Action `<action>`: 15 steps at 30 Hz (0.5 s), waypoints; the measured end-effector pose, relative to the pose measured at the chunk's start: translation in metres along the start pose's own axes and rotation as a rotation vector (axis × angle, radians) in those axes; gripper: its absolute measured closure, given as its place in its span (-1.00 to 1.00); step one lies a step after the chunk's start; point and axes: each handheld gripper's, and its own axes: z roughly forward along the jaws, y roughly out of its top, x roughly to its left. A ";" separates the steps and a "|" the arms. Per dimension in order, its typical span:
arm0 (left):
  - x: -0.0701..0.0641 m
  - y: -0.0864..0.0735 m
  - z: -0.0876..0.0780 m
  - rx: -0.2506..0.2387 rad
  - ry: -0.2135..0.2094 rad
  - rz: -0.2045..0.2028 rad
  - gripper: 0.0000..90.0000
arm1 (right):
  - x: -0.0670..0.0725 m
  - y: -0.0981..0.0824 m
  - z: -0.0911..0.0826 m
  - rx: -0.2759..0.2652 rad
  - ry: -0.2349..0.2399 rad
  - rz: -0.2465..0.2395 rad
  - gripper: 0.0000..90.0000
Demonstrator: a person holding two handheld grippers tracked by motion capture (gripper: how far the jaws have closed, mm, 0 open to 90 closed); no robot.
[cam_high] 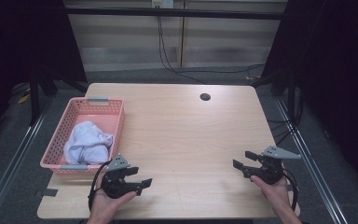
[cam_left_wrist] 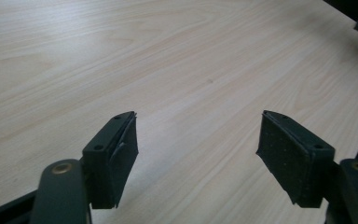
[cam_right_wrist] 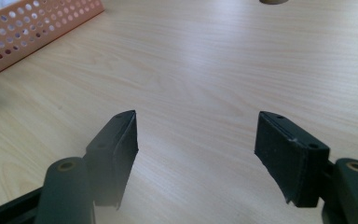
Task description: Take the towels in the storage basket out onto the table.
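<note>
I have the left gripper (cam_high: 139, 178) with its jaws apart and nothing between them, low over bare table (cam_high: 186, 135). My right gripper (cam_high: 243, 160) also stands apart and empty. Just up and outward from the left gripper sits the pink basket (cam_high: 113, 108), perforated walls, grey handles, with a crumpled white cloth (cam_high: 88, 143) bunched in its near half. The basket hugs the table's left edge. Between my two grippers the light wood lies open. Ahead of the right gripper, well apart, is a round cable hole (cam_high: 205, 97).
</note>
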 end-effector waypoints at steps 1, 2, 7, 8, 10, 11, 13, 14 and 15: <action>0.000 0.000 0.000 -0.004 -0.009 -0.004 -0.34 | 0.000 -0.001 0.001 0.008 0.002 0.000 -0.34; 0.001 0.001 0.000 -0.007 -0.023 0.004 -0.37 | 0.000 -0.001 0.001 0.013 -0.002 0.000 -0.35; 0.003 0.003 0.002 0.003 -0.013 -0.018 -0.35 | 0.000 -0.001 0.002 0.018 0.001 -0.005 -0.36; 0.003 0.003 0.001 0.003 -0.006 -0.018 -0.35 | -0.001 -0.001 0.002 0.019 -0.001 -0.006 -0.36; 0.003 0.003 -0.001 -0.002 -0.003 -0.024 -0.36 | 0.000 -0.002 0.001 0.022 0.000 -0.008 -0.36; 0.003 0.003 -0.001 -0.002 -0.003 -0.024 -0.36 | 0.001 -0.002 0.001 0.018 0.000 -0.008 -0.36; 0.002 0.006 -0.005 0.005 0.002 0.007 -0.37 | 0.002 -0.003 -0.002 0.017 0.003 -0.012 -0.36; 0.001 0.007 -0.006 0.000 0.003 0.006 -0.38 | 0.003 -0.003 -0.003 0.011 0.002 -0.014 -0.36; 0.001 0.009 -0.009 -0.002 -0.004 0.006 -0.39 | 0.004 -0.002 -0.005 0.003 0.000 -0.016 -0.36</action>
